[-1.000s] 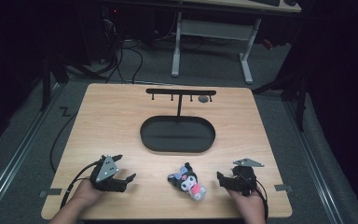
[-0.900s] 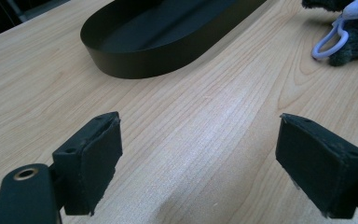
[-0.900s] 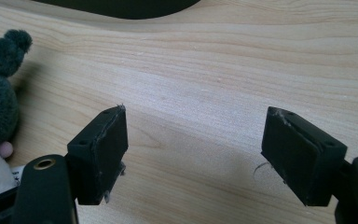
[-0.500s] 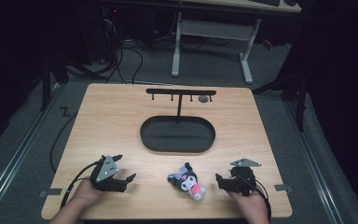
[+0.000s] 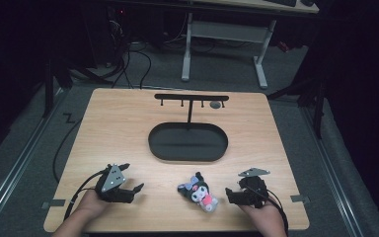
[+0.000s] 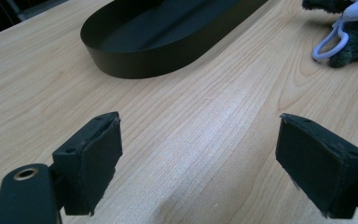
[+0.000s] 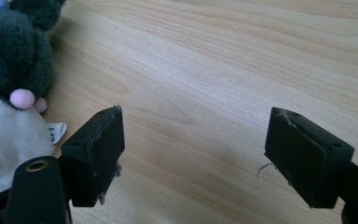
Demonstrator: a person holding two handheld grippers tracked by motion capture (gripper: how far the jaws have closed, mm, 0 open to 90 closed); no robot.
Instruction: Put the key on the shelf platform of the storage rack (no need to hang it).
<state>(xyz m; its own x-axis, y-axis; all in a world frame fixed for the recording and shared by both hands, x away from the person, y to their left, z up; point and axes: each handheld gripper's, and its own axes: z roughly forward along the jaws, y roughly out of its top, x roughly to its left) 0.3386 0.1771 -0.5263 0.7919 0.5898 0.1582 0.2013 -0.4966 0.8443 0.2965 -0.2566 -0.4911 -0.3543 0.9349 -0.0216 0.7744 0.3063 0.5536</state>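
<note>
- In the high view the left hand (image 5: 90,203) comes in at the lower left of the frame, resting low on the wooden table (image 5: 118,123), and its left gripper (image 5: 131,190) points toward the right of the frame, at the plush toy.
- The right hand (image 5: 261,212) comes in at the lower right; its right gripper (image 5: 228,193) points toward the left of the frame, at the plush toy (image 5: 199,191), which lies just beside it.
- The plush toy, dark grey with white and pink parts, lies in the lower middle of the high view, between the two grippers and nearer the right one, below the black oval tray (image 5: 187,142).
- Both grippers stand open with bare wood between the pads; the right gripper's jaws have just been opening, with nothing between them.
- The left gripper view adds a pale lilac loop (image 6: 328,42) on the toy at the upper right of its frame, with the tray's wall at the upper left.
- The right gripper view shows the toy's fur at its left edge, a pink pom-pom (image 7: 20,98) and a small white label (image 7: 56,132) beside the left pad.
- The high view alone shows the black rack (image 5: 191,98) standing above the tray.
</note>
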